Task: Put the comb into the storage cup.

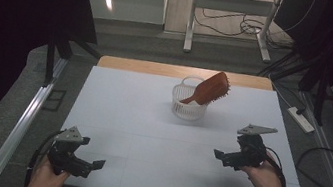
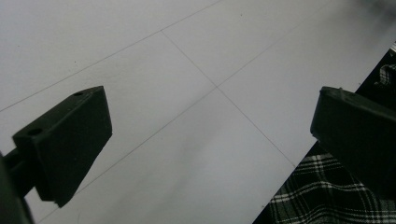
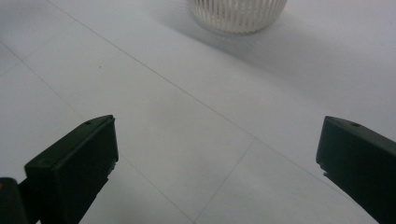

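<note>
White desk [image 1: 150, 121], pale wood strip along its far edge. White slatted basket [image 1: 188, 105] at far centre; brown hairbrush [image 1: 209, 88] leans in it, head up, tilted right. Right gripper [image 1: 223, 157] near right, left gripper [image 1: 95, 164] at near-left corner, both well apart from basket; fingers wide, holding nothing.

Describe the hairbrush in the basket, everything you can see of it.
The hairbrush is reddish-brown and looks like wood or plastic, with a broad oval paddle head and a narrower handle. It stands tilted: handle down inside the white slatted basket, head sticking up and out to the right, over the rim. Short bristles show along its right edge. It touches the basket alone; both hand-held grippers are well clear of it.
</note>
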Motion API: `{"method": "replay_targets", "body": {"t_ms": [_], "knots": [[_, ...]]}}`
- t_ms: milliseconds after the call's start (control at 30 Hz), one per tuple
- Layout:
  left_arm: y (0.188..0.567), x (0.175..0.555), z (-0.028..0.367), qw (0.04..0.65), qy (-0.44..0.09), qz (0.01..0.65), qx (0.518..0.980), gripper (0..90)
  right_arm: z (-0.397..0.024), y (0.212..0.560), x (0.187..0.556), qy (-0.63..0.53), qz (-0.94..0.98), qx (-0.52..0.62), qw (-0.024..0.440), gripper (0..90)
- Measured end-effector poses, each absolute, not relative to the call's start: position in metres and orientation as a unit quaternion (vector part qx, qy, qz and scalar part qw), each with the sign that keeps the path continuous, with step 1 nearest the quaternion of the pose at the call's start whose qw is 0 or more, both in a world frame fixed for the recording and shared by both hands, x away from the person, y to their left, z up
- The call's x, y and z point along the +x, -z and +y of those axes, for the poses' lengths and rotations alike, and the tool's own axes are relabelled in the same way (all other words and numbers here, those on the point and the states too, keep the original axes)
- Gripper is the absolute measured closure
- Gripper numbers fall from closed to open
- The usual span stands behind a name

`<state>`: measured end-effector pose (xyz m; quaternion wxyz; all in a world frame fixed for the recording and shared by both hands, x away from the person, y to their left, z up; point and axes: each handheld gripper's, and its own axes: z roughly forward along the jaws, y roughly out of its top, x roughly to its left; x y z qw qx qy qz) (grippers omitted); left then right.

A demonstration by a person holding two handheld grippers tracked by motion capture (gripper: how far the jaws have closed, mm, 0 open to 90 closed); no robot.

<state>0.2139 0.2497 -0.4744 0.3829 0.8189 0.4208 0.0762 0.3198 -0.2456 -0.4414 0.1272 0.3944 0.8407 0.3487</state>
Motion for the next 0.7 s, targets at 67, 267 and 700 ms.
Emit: {"method": "replay_targets", "body": {"t_ms": [67,267,700], "knots": [[0.474,0.214,0.25,0.383,-0.076,0.421,0.819,0.0,-0.248,0.443,0.318,-0.344,0.844,0.392,0.128,0.0],[0.474,0.214,0.25,0.383,-0.076,0.421,0.819,0.0,-0.252,0.447,0.31,-0.332,0.849,0.39,0.132,0.0],[0.474,0.214,0.25,0.382,-0.076,0.421,0.819,0.0,-0.268,0.447,0.295,-0.333,0.843,0.4,0.131,0.0]]}}
